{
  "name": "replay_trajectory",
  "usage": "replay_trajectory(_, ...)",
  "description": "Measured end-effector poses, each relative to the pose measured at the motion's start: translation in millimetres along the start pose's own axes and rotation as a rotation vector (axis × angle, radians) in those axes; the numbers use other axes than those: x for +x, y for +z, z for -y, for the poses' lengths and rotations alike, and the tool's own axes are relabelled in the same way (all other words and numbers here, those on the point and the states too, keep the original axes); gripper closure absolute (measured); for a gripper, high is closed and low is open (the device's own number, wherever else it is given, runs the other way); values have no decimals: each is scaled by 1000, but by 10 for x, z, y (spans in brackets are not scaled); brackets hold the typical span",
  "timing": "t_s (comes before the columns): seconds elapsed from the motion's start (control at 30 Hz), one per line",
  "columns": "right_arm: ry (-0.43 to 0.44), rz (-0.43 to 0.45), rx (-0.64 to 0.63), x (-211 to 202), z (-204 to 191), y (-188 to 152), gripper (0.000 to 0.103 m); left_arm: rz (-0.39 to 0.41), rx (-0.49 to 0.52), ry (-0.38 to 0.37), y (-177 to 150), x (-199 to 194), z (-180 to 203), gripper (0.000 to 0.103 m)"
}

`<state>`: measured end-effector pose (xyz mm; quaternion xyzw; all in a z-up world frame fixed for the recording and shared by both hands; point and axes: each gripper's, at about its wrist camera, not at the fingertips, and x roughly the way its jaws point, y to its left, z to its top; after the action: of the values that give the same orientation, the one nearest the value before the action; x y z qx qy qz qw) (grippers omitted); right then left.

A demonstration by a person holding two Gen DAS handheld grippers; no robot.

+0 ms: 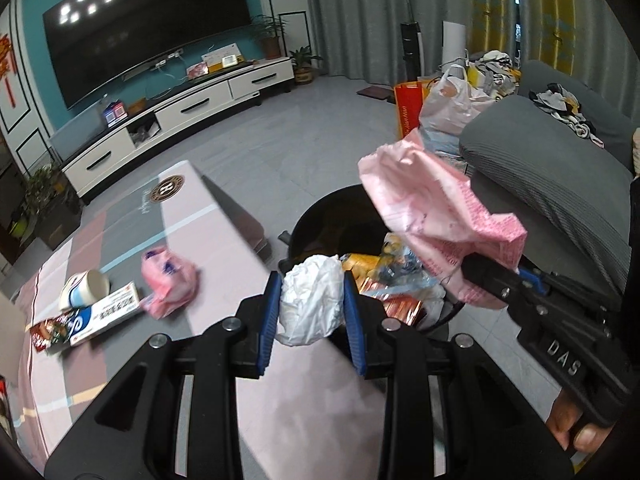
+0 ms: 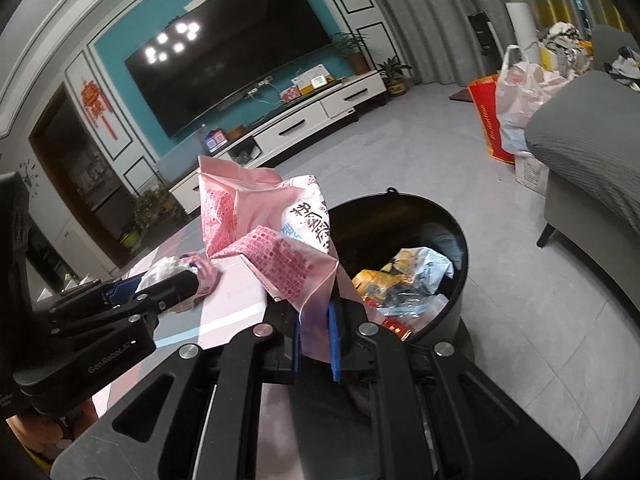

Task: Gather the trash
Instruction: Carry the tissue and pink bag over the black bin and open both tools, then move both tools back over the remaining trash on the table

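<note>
Your left gripper (image 1: 308, 300) is clamped on the white crumpled wad (image 1: 310, 300), sitting at the table's right edge, just near of the black bin (image 2: 460, 240). Right gripper (image 2: 314, 344) pinches only a corner of the pink wrapper (image 2: 272, 232), w/ the rest flopping up left of the bin. Risk: let go now & the wrapper drifts onto the table (image 1: 208, 208), not in. Wad may catch the rim. Pink ball (image 1: 170, 282), cup (image 1: 86, 288), box (image 1: 104, 314) are left far side.
</note>
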<state>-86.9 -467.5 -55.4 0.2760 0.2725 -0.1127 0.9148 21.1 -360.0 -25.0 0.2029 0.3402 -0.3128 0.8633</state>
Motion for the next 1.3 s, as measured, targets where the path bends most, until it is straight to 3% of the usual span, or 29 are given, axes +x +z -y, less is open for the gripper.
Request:
replay_trajectory(0.43,-71,-25,39,161,219,59,89,-12,22,-19,153,409,224,66)
replay_trajectory(0.5,-78,-32,39,196,229,60,88,-15,24,-19,170,444,241,57)
replay_trajectory(0.53,-86,-38,44,216,238,60,86,-15,21,-15,176,471,240,54)
replay_trajectory(0.6,-92,-40,46,231,259,66,72,-16,15,-16,186,492,243,34)
replay_trajectory(0.7,-98,-40,55,227,273,57,59,-15,-3,-24,175,493,219,32)
replay_trajectory(0.9,-106,-20,72,112,273,42,43,-9,-16,-22,125,405,143,21)
replay_trajectory(1.1,-99,-14,62,-49,181,22,34,-22,-42,25,25,179,-22,9)
replay_trajectory(1.3,-71,-34,45,-214,4,-71,26,-29,-109,56,-176,-195,-253,4)
